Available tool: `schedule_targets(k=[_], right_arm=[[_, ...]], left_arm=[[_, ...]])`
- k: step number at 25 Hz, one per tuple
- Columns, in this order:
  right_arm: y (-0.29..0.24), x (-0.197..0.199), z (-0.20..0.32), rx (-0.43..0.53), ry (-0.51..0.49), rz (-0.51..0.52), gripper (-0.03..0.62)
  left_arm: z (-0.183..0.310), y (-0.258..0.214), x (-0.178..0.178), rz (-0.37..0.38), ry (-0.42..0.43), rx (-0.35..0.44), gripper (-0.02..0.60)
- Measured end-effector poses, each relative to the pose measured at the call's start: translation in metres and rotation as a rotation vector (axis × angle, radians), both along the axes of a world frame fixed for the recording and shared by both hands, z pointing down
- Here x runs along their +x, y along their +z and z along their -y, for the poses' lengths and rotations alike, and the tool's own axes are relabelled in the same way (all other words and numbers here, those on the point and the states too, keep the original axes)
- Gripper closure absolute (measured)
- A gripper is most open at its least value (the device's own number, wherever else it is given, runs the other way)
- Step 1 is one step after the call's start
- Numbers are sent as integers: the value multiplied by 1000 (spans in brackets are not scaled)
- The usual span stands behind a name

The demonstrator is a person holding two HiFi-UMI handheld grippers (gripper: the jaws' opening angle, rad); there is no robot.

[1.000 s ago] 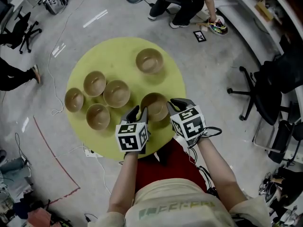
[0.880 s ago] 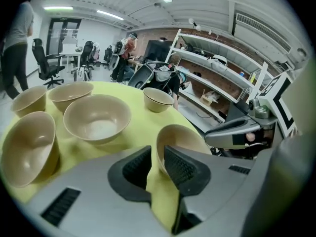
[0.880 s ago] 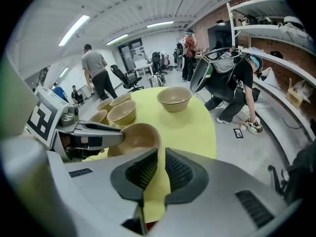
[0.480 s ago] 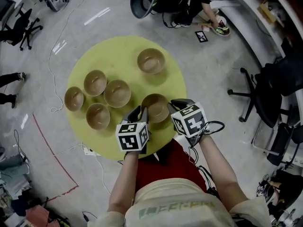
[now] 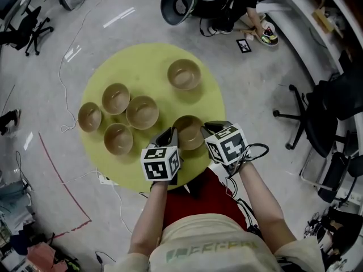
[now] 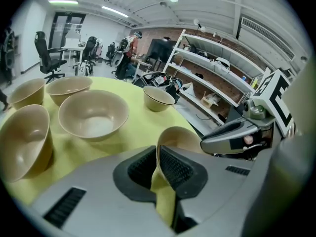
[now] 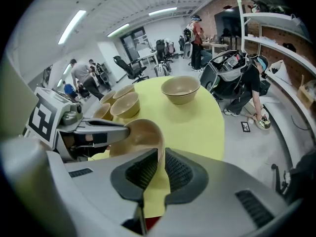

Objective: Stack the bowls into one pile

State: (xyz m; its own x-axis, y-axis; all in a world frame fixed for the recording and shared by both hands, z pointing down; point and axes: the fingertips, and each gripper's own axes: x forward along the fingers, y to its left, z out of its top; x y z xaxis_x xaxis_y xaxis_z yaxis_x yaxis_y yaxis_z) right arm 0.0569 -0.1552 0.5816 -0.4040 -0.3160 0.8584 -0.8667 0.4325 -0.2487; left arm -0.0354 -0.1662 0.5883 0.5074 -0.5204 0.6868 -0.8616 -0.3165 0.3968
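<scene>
Six tan bowls sit on the round yellow table (image 5: 142, 61). The nearest bowl (image 5: 188, 131) is held from both sides. My left gripper (image 5: 169, 136) has just been closing; its pads now press on that bowl's left rim (image 6: 159, 154). My right gripper (image 5: 209, 128) is shut on the same bowl's right rim (image 7: 160, 157). The bowl (image 7: 140, 135) still rests on the table. One bowl (image 5: 184, 74) stands alone at the far side. The others, all upright, cluster at the left: (image 5: 142, 111), (image 5: 115, 98), (image 5: 90, 116), (image 5: 118, 139).
The table's near edge lies just under my hands, with a red cloth (image 5: 195, 191) below it. Office chairs (image 5: 317, 118) stand on the right. A person crouches by the shelving (image 7: 249, 83). Cables trail over the floor (image 5: 68, 129) to the left.
Both grippers and all the bowls keep their places. At the left edge a person has walked almost out of the head view.
</scene>
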Motion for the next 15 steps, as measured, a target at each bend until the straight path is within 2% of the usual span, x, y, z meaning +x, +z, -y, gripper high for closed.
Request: schedule_targets(k=[15], right_arm=[[1,1,4,1,49,30,556]], left_arm=[[0,-4,-1,-12,-10,-15,543]])
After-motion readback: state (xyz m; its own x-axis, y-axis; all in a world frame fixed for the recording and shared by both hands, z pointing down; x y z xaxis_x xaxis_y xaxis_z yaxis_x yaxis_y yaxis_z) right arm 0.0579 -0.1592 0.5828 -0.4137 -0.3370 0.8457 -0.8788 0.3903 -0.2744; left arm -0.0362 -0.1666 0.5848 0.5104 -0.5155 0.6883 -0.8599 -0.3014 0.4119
